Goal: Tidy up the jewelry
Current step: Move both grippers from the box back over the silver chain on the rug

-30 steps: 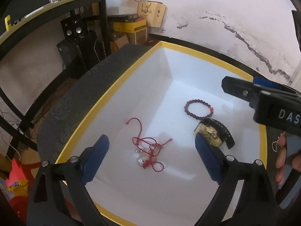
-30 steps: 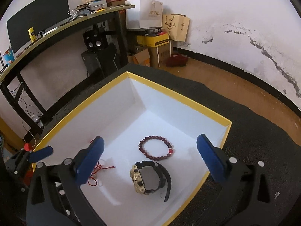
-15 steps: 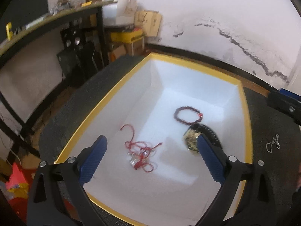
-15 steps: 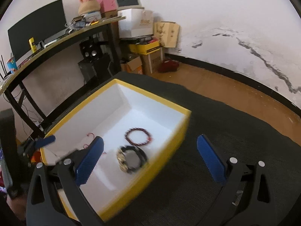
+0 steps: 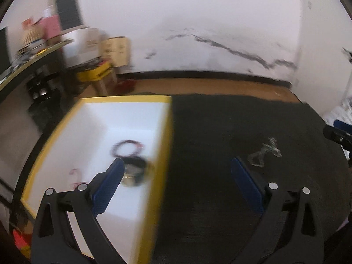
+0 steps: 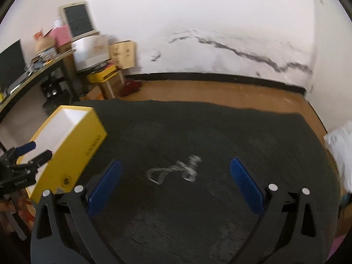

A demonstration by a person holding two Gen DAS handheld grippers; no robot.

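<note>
A yellow-rimmed white box [image 5: 164, 145] [image 6: 72, 145] sits on the dark mat. Inside it lie a dark bead bracelet [image 5: 127, 148], a black and gold watch [image 5: 134, 171] and a red cord [image 5: 76, 177], blurred by motion. A silver chain [image 5: 264, 153] [image 6: 173, 171] lies loose on the mat to the right of the box. My left gripper [image 5: 176, 184] is open, straddling the box's right wall. My right gripper [image 6: 175, 184] is open just short of the chain, empty. The left gripper [image 6: 33, 151] also shows at the right wrist view's left edge.
The dark mat [image 6: 209, 132] covers a round table. Beyond it are brown floor [image 6: 220, 90], a cracked white wall, cardboard boxes [image 6: 123, 54] and a cluttered desk [image 6: 33, 70] at the left. A white bag [image 6: 340, 149] lies at the right edge.
Both grippers have swung right, away from the box interior. The silver chain has come into view in front of the right gripper. Nothing was picked up.
</note>
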